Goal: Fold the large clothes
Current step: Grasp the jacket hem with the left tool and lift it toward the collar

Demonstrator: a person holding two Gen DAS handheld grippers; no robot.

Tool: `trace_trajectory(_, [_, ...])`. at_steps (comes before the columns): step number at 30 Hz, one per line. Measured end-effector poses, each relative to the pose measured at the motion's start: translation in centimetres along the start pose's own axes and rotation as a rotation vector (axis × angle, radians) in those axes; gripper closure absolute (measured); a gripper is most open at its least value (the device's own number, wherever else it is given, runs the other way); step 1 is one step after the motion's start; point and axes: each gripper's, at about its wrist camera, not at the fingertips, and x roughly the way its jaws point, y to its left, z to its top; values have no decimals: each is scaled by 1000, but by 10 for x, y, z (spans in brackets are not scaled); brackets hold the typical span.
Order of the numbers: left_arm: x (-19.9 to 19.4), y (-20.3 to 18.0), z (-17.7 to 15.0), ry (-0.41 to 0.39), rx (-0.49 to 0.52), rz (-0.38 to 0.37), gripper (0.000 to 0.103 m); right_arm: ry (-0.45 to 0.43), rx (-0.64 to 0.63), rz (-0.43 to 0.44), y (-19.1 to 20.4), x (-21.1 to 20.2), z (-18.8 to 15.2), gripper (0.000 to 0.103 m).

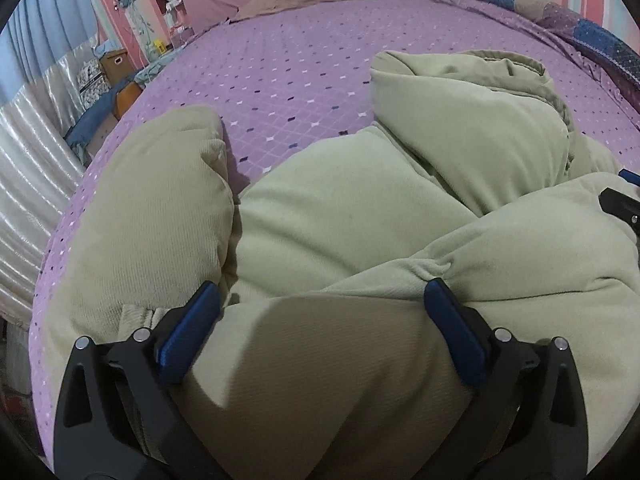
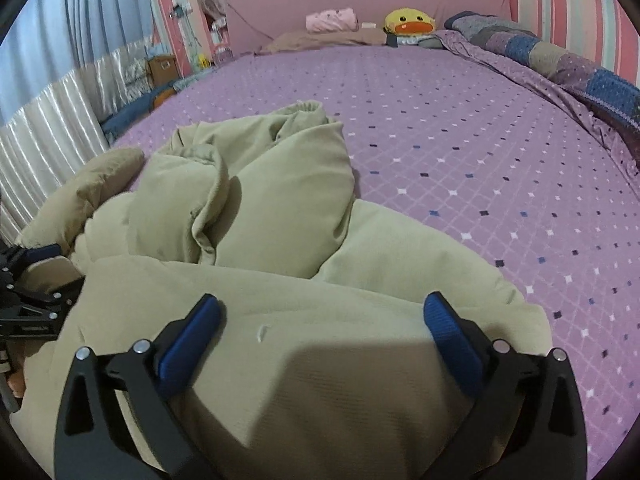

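Coat (image 1: pixel 340 208), pale green and padded, is spread on the near part of the bed (image 1: pixel 304 72), bunched and only partly folded. Its long axis is seen to run across the bed, from the left gripper's side to the right one's. One sleeve (image 1: pixel 472 120) is folded over the body and points away, toward the headboard (image 2: pixel 360 0); its cuff is turned to the far side.

Both grippers are pointed steeply down at the cloth. The left gripper (image 1: pixel 322 300) is opened wide; the coat bulges between its blue pads (image 1: pixel 188 336), but whether the pads press on it cannot be told. The right gripper (image 2: pixel 322 312) is opened equally wide over a flat part of the coat, and nothing is clamped there.

In the left view a second padded lobe (image 1: pixel 160 208) is shown at the left. In the right view the bare purple sheet (image 2: pixel 500 180) beside the coat is shown. Farther away, a duck toy (image 2: pixel 408 22) and a quilt (image 2: pixel 560 60) are seen.
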Motion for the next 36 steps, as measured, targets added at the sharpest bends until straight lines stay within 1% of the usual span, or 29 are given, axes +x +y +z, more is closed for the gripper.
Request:
trace_trajectory(1, [-5,0,2,16,8,9,3,31,-2,-14,2,-1,4,2])
trace_trajectory(3, [-20,2,8,30,18,16,3,122,-17,-65,10,-10,15,2])
trace_trajectory(4, [-28,4,9,27,24,25,3,132,-25,-76,12,-17,19,2])
trace_trajectory(6, [-46,11,8,9,26,27,3,112,-54,-65,21,-44,28,2])
trace_trajectory(8, [-67,25,7,-1,23,12,3,92,-85,-65,27,-63,33,2])
trace_trajectory(9, [-73,34,7,6,27,21,3,94,-113,-73,31,-72,36,2])
trace_trajectory(11, [-81,53,5,17,22,24,3,117,-144,-86,36,-77,37,2])
trace_trajectory(14, [-86,92,6,24,-21,14,3,155,-184,-105,41,-77,35,2])
trace_trajectory(17, [-76,135,7,44,-88,20,3,159,-238,-169,47,-75,29,2])
trace_trajectory(18, [-70,151,7,62,-121,12,3,151,-250,-177,47,-75,26,2])
trace_trajectory(21, [-55,178,4,92,-196,-15,3,136,-257,-190,45,-74,26,2])
trace_trajectory(25, [-41,198,7,97,-245,-21,3,129,-283,-202,45,-72,27,2])
trace_trajectory(26, [-34,202,12,99,-258,-30,3,130,-291,-205,44,-72,27,2])
trace_trajectory(30, [-3,220,30,131,-297,-93,3,113,-321,-231,42,-70,27,2])
trace_trajectory(32, [12,220,39,143,-283,-103,3,117,-319,-236,40,-68,28,2])
trace_trajectory(34, [33,223,51,174,-263,-141,3,122,-312,-245,37,-65,29,2])
trace_trajectory(36, [49,226,61,190,-255,-144,3,120,-306,-242,35,-64,29,2])
